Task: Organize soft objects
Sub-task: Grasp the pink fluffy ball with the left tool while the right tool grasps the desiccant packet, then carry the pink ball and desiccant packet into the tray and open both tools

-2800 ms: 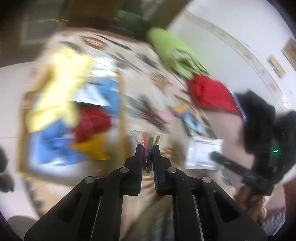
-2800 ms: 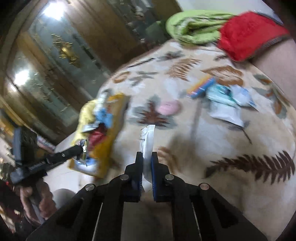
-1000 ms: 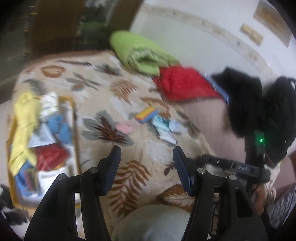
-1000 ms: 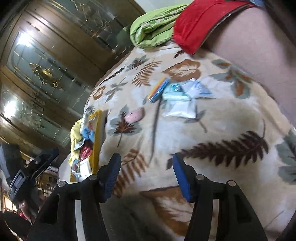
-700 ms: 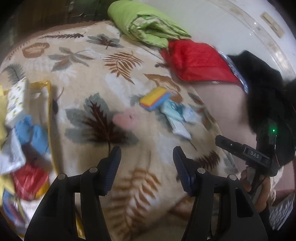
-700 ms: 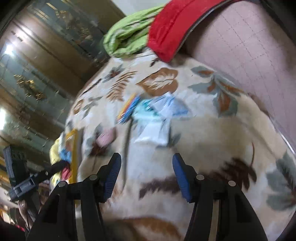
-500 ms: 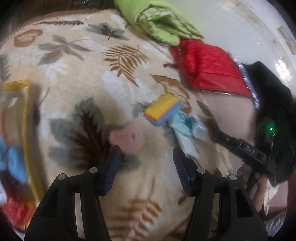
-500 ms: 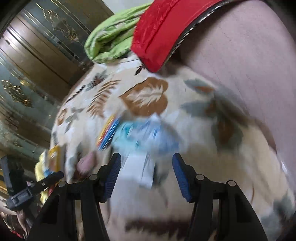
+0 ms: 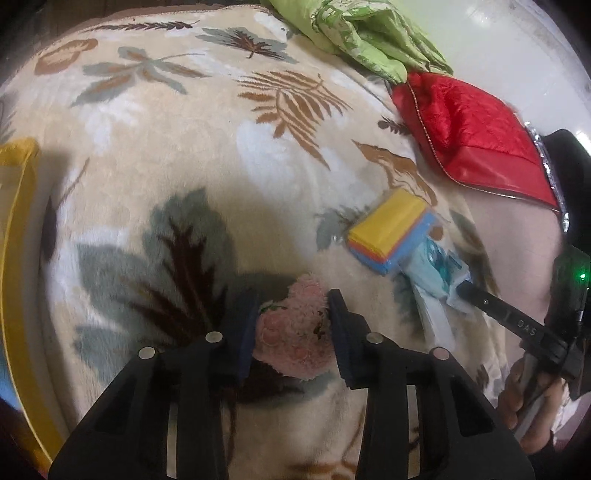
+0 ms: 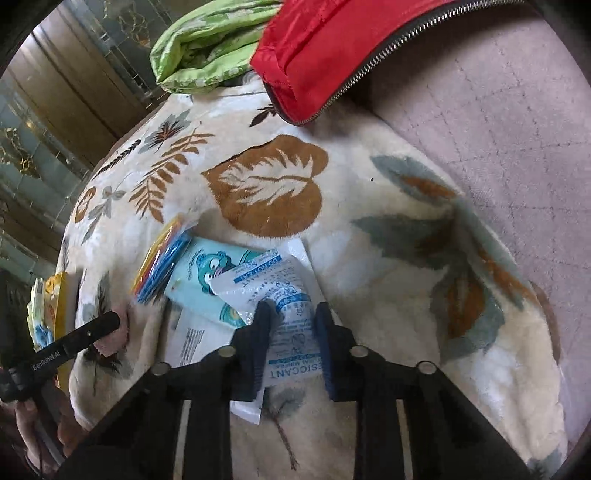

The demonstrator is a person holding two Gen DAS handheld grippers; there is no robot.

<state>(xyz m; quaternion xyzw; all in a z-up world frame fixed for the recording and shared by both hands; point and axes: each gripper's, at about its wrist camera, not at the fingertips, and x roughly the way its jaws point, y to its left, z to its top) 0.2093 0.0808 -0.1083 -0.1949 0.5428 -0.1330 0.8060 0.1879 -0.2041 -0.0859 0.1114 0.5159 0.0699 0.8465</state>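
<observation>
A pink fluffy pad (image 9: 291, 339) lies on the leaf-patterned blanket (image 9: 184, 147). My left gripper (image 9: 291, 306) straddles the pad; its jaws are closing and both pads touch the pad's sides. In the right wrist view a white desiccant sachet (image 10: 273, 288) lies on a teal cartoon packet (image 10: 207, 273). My right gripper (image 10: 291, 314) is closing on the sachet, which bunches between the pads. A yellow-and-blue stack of cloths (image 9: 391, 229) sits beside the packets. Each gripper's finger also shows in the other's view.
A yellow-rimmed tray (image 9: 14, 295) holding soft items lies at the blanket's left edge. A green quilt (image 9: 362, 33) and a red cushion (image 9: 469, 136) lie at the far side. Another white packet (image 10: 192, 339) sits under the teal one. A hand (image 9: 524, 406) holds the right gripper.
Both grippers came down onto the blanket with wide, empty jaws. The left has since narrowed around the pink pad, the right around the desiccant sachet.
</observation>
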